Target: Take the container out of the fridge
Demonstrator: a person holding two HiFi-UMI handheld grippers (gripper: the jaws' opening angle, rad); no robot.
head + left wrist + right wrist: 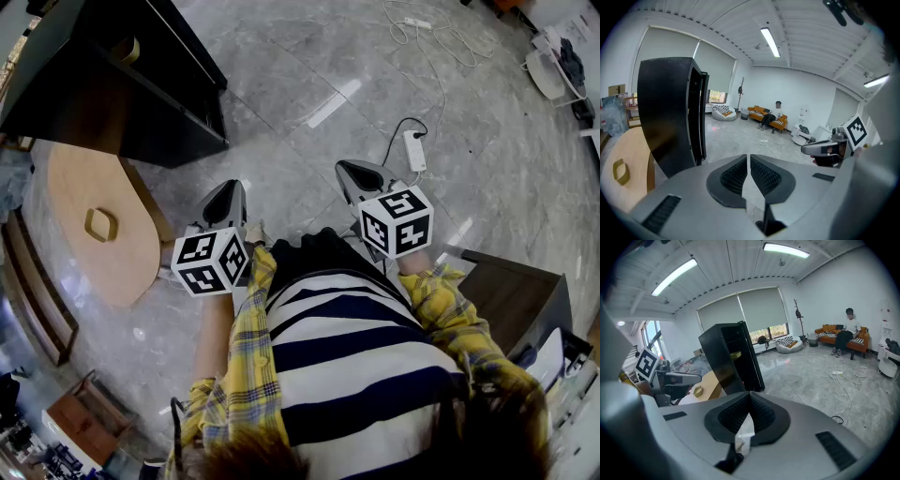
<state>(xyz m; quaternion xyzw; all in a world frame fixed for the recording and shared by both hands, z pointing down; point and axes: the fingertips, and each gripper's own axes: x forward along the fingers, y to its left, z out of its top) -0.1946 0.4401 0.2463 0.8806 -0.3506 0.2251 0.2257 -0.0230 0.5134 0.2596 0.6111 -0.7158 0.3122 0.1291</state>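
In the head view we look down on our own striped front and both grippers, held out over the bare floor. The left gripper [226, 199] and right gripper [354, 174] point toward the black fridge [141, 103] at the upper left. It stands well apart from us, with its front open. A yellowish thing on an inner shelf, which we take to be the container [127, 49], is too small to be sure of. Beside the fridge is a wooden table [127, 272], and a yellow ring [101, 224] lies near the middle of its top.

In the left gripper view, that gripper's jaws are drawn together to a thin slit, with nothing between them. Beyond them we see the dark side of the fridge, the table edge and the ring.

In the right gripper view, its jaws meet at the tips and hold nothing. From here we look into the open fridge, and the yellowish container sits on a shelf about halfway up.

We judge the task barely begun. The door seems already open. We have yet to walk up, spread a pair of jaws, grasp the container and lift it out.
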